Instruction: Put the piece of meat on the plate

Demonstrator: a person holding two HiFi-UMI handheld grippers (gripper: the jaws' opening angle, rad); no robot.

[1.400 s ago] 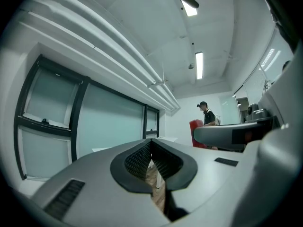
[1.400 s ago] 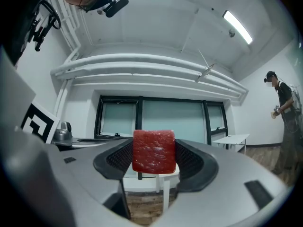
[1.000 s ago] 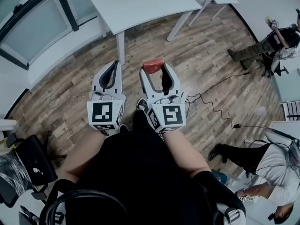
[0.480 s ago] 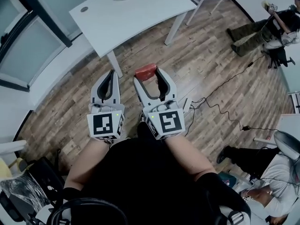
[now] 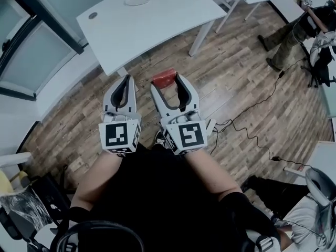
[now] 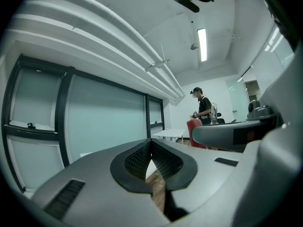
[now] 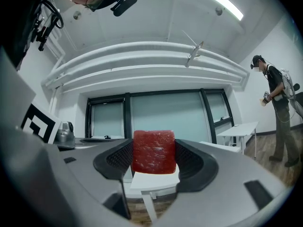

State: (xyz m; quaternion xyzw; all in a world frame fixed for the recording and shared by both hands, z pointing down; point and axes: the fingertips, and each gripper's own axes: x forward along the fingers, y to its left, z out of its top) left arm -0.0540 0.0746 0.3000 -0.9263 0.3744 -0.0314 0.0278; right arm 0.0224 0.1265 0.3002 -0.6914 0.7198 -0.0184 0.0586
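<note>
Your right gripper (image 5: 169,83) is clamped on the piece of meat (image 7: 154,151), and its two dark ribbed pads press flat against the left and right sides of the block. In the right gripper view the meat is a deep red slab with a nearly square face and softly rounded corners. Its surface is grainy and flecked with small paler spots, and it fills the whole gap between the pads. From the head view it looks like a short red block with a lighter, pinkish upper edge. It sits at the very tips of the jaws and is held in the air above the wooden plank floor (image 5: 236,72), just short of the near edge of the white table (image 5: 157,20).

The plate (image 5: 137,0) is a small pale round dish lying on the far part of that table, well apart from the meat.

Your left gripper (image 5: 124,81) hangs just beside the right one at about the same height. Its jaws are closed tip to tip with nothing between them, and only a sliver of floor shows through the opening below the pads.

A black cable (image 5: 252,135) trails across the floor to your right
</note>
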